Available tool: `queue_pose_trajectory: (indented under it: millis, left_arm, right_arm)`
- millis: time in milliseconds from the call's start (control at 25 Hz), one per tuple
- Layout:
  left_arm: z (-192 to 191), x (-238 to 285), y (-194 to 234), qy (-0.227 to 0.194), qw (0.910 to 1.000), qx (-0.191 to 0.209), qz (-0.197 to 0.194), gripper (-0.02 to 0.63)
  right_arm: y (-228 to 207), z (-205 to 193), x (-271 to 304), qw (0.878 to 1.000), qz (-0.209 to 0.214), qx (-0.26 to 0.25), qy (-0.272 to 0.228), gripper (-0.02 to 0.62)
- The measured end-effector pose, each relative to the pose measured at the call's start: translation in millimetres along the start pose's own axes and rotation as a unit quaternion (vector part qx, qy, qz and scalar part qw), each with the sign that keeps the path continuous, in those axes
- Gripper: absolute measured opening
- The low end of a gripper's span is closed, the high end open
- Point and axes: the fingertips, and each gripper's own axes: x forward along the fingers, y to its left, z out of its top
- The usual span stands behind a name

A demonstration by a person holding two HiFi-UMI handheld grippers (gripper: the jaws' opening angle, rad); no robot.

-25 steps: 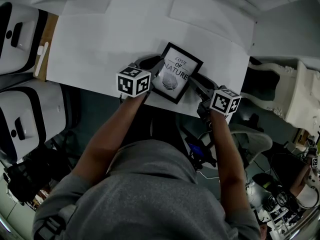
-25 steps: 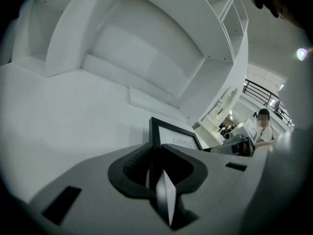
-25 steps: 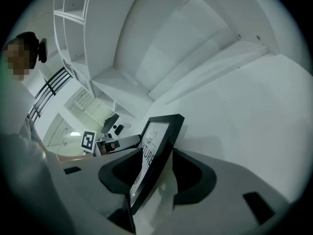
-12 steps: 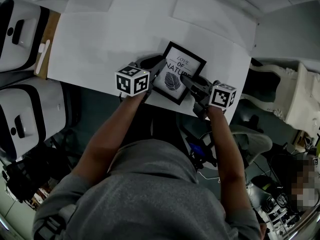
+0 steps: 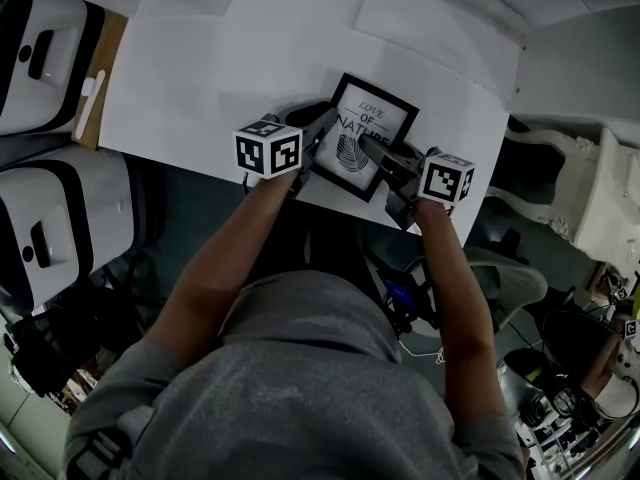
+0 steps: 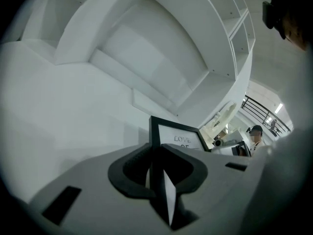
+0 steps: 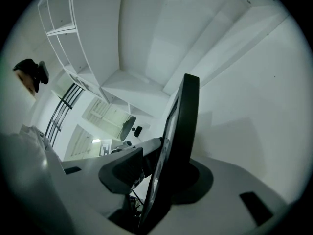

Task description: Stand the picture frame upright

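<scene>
Left tongs (image 5: 316, 134) and right tongs (image 5: 380, 154) are both clamped on the black rectangular picture frame (image 5: 375, 126), one on each side. Head view: the frame is near the front edge of the white table (image 5: 200, 78), between the two marker cubes. Its glass side is tipped toward the person, showing a white print that reads LOVE OF NATURE over a dark leaf-like drawing. Left tongs bite the frame's left border; right tongs come in at its lower right corner. Can't tell whether the bottom edge touches the table. Two white cases with black trim (image 5: 40, 58) sit off the table's left end, well apart from the frame. Left gripper view: the left tongs (image 6: 159, 168) have narrow jaws, pads pinched on the frame's thin side border, which runs straight up between them. The upper part of the frame (image 6: 177, 137) rises above the jaws with the word LOVE readable. A white shelving unit (image 6: 161, 48) is behind it. Right gripper view: the right tongs (image 7: 161, 175) have wider jaws with the frame (image 7: 186, 126) edge-on between them, close to upright and leaning slightly. One pad is against the frame's back, the other at the glass side. White shelving fills the background here too.
</scene>
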Motion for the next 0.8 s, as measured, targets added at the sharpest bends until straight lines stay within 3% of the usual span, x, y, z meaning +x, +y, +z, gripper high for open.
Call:
queue_pose_trajectory:
  millis: [360, 800]
  left_arm:
    - [-5.1, -8.6, -2.9, -0.012, 0.9992, -0.038, -0.007, 0.071]
    - [13.6, -14.1, -25.1, -0.022, 0.9988, 0.043, -0.008, 0.071]
  right_arm:
    - [6.0, 3.2, 2.8, 0.999, -0.020, -0.033, 0.005, 0.112]
    - [11.9, 12.5, -5.5, 0.998, -0.034, -0.056, -0.014, 0.038]
